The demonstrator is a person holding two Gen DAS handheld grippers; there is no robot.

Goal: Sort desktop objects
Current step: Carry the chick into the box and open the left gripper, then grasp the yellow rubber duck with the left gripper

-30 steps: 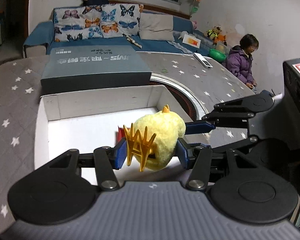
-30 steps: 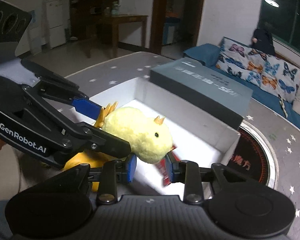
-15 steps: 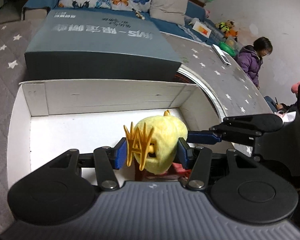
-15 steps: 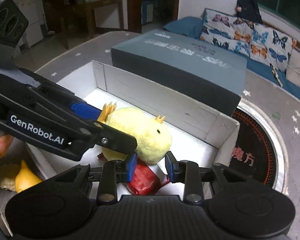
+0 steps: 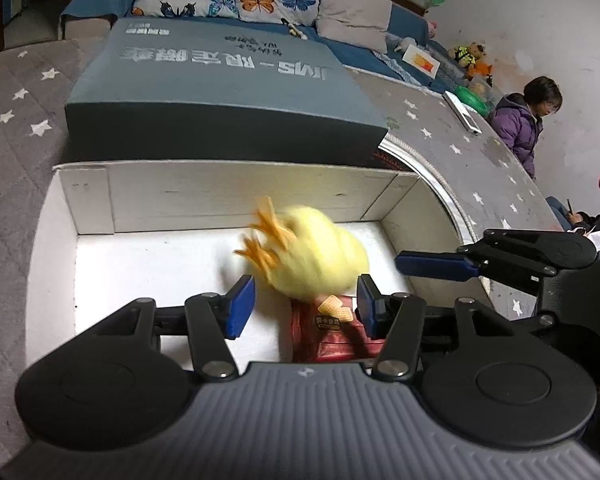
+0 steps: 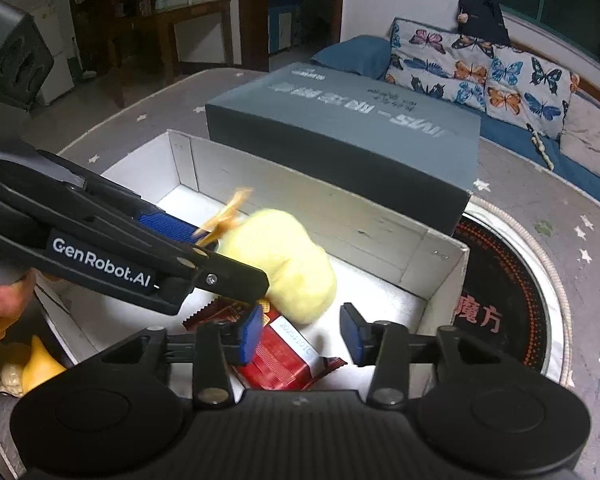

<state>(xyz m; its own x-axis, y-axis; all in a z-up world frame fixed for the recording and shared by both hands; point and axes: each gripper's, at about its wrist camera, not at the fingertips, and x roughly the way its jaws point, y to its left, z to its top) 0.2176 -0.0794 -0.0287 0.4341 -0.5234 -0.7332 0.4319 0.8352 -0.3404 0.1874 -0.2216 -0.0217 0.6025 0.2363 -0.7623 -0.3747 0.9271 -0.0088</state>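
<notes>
A yellow plush chick (image 5: 316, 256) with orange feet lies blurred in the white open box (image 5: 228, 190), partly on a red snack packet (image 5: 328, 336). My left gripper (image 5: 306, 306) is open just in front of the chick, its jaws apart and empty. In the right wrist view the chick (image 6: 284, 268) lies beyond my right gripper (image 6: 300, 332), which is open above the red packet (image 6: 284, 360). The left gripper's arm (image 6: 112, 248) crosses that view on the left.
A grey-blue lidded box (image 5: 220, 92) stands against the white box's far wall. A round dark mat (image 6: 508, 300) lies to the right on the star-patterned table cover. Yellow objects (image 6: 28, 364) lie outside the box at the left. Two people sit at the far right.
Both grippers have opened. The chick has dropped out of my left gripper into the white box. The red packet has left my right gripper and lies in the box.
</notes>
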